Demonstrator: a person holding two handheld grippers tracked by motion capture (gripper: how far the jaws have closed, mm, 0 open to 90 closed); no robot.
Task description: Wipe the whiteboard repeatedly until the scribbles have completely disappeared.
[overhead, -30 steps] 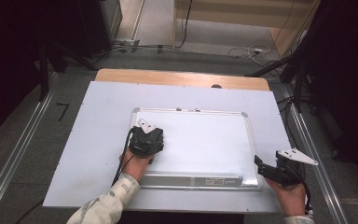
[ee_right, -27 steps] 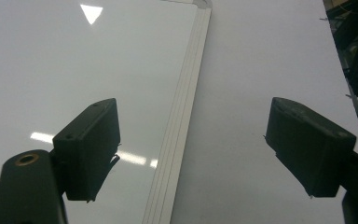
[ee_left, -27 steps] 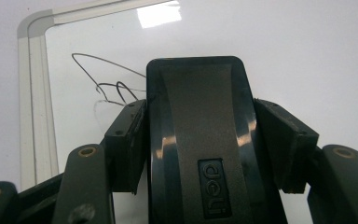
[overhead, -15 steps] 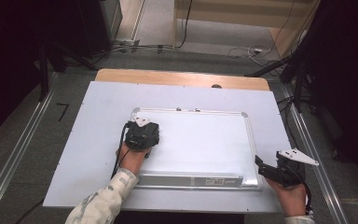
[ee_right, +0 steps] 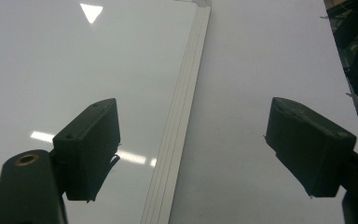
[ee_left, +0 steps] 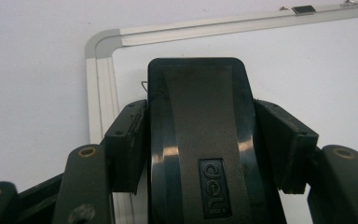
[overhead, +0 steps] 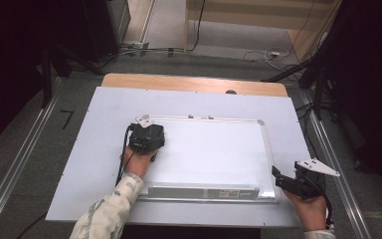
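Eraser (ee_left: 200,140): clamped in left gripper (overhead: 146,138), flat on whiteboard (overhead: 219,154) for wiping. Right gripper (ee_right: 191,149): jaws spread, empty, straddling the frame edge.

White-topped table (overhead: 79,164) with a whiteboard (overhead: 214,154)

The whiteboard lies flat on the table, right of its centre.

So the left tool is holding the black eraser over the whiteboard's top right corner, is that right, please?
Not quite: the left tool does grip the black eraser over the whiteboard, but near its top left corner, not the right. The high view shows this, and the left gripper view shows that rounded corner just beyond the eraser.
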